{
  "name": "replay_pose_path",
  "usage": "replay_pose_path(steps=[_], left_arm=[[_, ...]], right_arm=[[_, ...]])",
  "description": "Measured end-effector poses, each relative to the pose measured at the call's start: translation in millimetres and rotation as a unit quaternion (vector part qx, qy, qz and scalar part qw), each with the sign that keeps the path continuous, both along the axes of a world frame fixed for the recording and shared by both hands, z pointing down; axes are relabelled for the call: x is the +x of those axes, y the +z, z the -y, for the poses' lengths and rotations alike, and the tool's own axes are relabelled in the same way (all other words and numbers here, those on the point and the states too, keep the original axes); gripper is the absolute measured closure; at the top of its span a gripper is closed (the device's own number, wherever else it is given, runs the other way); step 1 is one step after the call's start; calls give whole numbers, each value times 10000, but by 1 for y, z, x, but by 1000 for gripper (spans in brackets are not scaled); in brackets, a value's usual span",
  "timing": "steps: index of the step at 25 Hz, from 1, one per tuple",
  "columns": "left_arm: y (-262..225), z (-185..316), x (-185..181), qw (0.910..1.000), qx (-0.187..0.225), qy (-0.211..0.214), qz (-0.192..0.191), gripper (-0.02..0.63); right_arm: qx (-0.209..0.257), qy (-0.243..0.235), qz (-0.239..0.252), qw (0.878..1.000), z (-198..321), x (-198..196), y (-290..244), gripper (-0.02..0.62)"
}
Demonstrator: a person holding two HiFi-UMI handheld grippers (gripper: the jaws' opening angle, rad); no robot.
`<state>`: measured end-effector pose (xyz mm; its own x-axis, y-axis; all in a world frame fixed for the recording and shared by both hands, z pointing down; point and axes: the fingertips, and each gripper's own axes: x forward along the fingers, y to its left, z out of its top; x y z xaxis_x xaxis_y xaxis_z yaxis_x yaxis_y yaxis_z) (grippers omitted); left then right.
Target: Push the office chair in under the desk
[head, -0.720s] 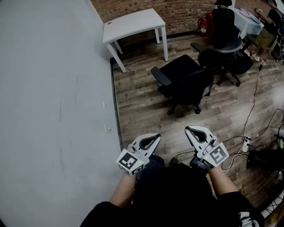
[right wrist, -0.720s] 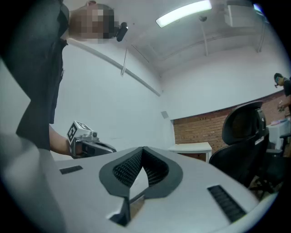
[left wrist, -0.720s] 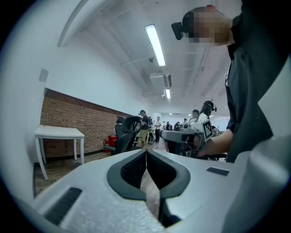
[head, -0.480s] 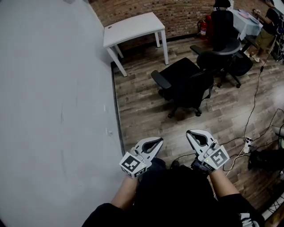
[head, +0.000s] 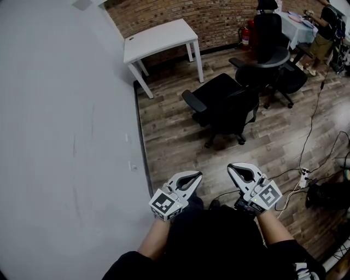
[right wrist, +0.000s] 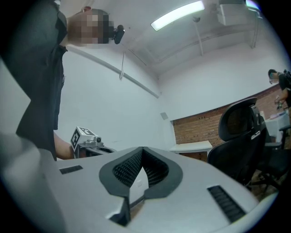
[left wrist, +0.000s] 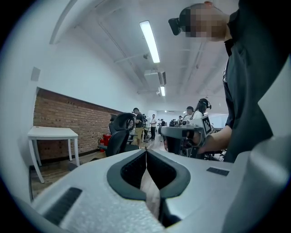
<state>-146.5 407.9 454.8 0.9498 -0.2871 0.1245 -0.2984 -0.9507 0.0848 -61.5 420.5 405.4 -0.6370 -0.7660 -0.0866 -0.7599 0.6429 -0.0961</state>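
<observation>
Standing at upper centre, the black office chair is seen apart from the white desk at upper left, with open wooden floor left along the grey wall edge, while the left gripper and right gripper are held closed, empty, at bottom centre.

Black office chair, white desk, red-brown brick wall, grey-brown wood-plank floor, red extinguisher, light grey left gripper and right gripper with black-and-white square markers
</observation>
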Motion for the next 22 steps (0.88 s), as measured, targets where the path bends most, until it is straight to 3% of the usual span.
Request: replay_pose_path(steps=[9,15,22], left_arm=[[6,-4,5,9999,-68,95,25,591],[-9,-14,32,9985,163,518,-2,590],[-3,-27,36,9980,-3,628,23,591]], right_arm=[[-128,165,-307,9993,-16,10,4,589],[-288,486,10,9984,-29,27,4,589],[-257,641,-13,9976,-42,32,8,589]])
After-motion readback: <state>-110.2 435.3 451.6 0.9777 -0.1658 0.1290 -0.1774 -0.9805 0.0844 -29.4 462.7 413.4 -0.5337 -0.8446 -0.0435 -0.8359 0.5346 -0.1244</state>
